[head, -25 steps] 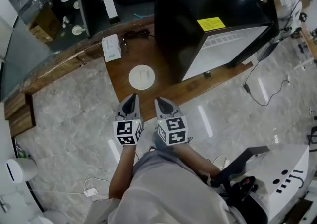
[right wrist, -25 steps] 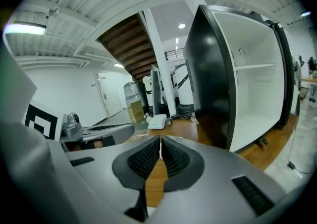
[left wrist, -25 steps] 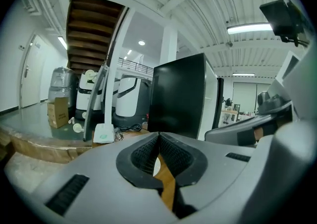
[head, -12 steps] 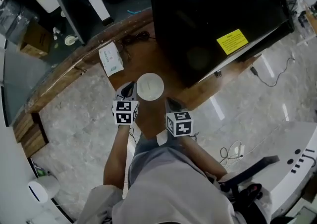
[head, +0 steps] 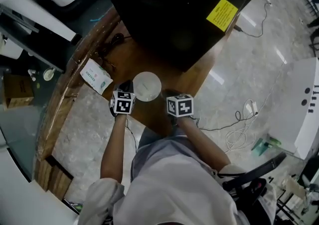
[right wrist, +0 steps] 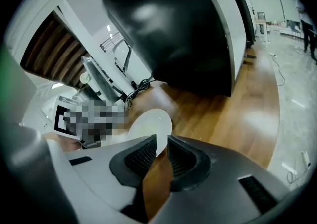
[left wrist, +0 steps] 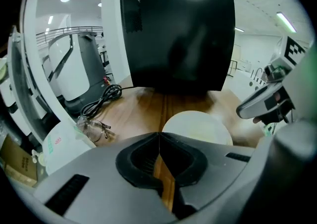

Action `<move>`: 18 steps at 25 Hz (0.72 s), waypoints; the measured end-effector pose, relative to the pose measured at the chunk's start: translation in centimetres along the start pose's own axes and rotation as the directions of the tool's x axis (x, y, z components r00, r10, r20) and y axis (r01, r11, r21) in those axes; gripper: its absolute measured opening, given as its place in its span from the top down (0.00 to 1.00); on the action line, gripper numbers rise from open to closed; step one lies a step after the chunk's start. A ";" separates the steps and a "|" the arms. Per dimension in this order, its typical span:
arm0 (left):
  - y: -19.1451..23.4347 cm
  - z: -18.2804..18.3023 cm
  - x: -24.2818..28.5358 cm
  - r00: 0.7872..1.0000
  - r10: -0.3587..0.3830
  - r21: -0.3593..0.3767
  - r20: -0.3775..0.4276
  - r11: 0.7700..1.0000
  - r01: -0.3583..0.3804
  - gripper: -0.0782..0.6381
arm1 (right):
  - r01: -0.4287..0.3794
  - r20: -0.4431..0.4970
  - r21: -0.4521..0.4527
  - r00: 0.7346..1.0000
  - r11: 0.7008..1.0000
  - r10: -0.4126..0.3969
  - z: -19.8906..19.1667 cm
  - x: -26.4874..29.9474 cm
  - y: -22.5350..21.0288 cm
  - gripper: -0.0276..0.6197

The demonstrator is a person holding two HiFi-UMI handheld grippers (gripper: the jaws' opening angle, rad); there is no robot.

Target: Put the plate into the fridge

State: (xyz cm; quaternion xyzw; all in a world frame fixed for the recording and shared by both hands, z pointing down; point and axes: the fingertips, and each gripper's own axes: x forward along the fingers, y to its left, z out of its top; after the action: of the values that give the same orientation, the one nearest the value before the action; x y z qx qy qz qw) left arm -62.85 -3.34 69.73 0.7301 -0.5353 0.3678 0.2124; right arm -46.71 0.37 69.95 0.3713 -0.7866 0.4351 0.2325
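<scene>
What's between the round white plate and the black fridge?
Only bare brown wooden platform separates the round white plate from the black fridge, per left gripper view.

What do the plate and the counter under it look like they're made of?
Plate: white, smooth, faintly glossy, probably ceramic or melamine; cannot tell which. Counter: wood or wood veneer, brown grain streaks with a satin sheen.

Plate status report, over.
Left tongs shut, right tongs slightly open, both empty. Plate flat on wooden platform just ahead. Black fridge behind, no open door seen.
</scene>
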 end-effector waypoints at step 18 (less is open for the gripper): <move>0.5 -0.9 4.3 0.997 -0.072 0.098 0.008 0.993 0.071 0.86 | -0.006 -0.064 0.197 0.998 0.980 0.019 -1.0 4.7 -1.3 0.86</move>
State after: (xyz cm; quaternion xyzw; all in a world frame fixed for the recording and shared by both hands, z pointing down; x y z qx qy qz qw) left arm -62.97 -5.54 73.52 0.7605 -0.4914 0.3814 0.1863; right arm -48.54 -1.02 74.41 0.3733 -0.7340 0.5240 0.2175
